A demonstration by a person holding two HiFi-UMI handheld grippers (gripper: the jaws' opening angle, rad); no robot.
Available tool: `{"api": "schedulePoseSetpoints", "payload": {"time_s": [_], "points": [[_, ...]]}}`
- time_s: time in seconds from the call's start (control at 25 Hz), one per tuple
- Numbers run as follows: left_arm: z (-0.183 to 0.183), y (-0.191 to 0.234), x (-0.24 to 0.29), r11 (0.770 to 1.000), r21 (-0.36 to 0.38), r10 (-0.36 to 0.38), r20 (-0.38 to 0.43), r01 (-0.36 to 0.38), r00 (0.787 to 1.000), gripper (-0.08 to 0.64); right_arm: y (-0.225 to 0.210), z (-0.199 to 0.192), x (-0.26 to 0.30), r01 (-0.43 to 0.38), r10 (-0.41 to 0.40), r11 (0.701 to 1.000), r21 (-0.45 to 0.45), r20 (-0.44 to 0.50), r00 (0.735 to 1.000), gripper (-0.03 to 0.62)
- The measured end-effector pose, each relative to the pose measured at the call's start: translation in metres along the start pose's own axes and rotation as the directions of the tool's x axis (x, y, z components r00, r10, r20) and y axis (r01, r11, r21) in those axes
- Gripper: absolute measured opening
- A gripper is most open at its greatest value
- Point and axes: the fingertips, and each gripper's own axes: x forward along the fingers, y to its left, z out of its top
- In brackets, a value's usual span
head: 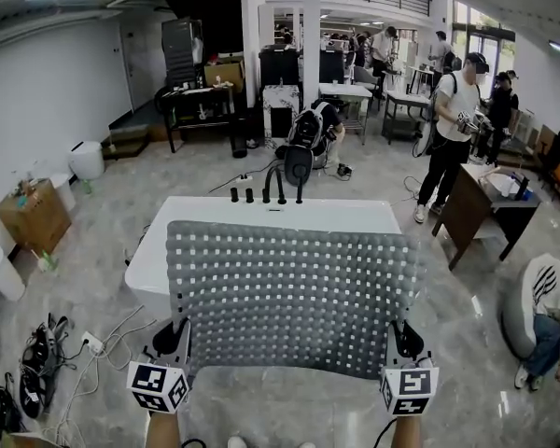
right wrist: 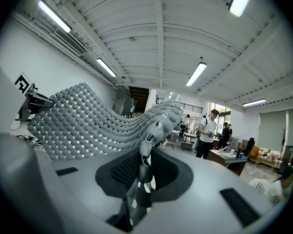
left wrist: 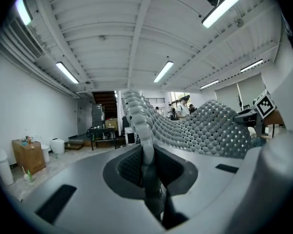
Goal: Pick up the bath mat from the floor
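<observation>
Closest to me, both sets of fingers are closed on the bath mat (head: 294, 297). The left gripper (head: 175, 340) pinches its near left corner and the right gripper (head: 403, 340) its near right corner. Each gripper view shows the knobbly sheet squeezed between the pads. The mat spans between them, lifted clear of the floor (head: 485, 371). Its far edge reaches toward the white bathtub (head: 261, 215); I cannot tell if it touches. Judgement: pick-up essentially done, only holding steady remains.
</observation>
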Motion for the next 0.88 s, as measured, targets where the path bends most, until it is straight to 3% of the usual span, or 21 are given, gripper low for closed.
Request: {"api": "schedulePoseSetpoints", "payload": {"time_s": [0.36,0.88], "points": [[-0.005,0.007,-0.008,1.0,0.002,-0.017,0.012,0.017,1.0,0.046,0.01,0.0,-0.009,0.035,-0.035,0.999,0.013,0.005,0.999,0.072],[-0.007,0.031,-0.017,1.0,0.013,-0.011,0.02,0.011,1.0,0.046,0.048,0.015,-0.005,0.004,-0.004,1.0,-0.009,0.022,1.0,0.072]]}}
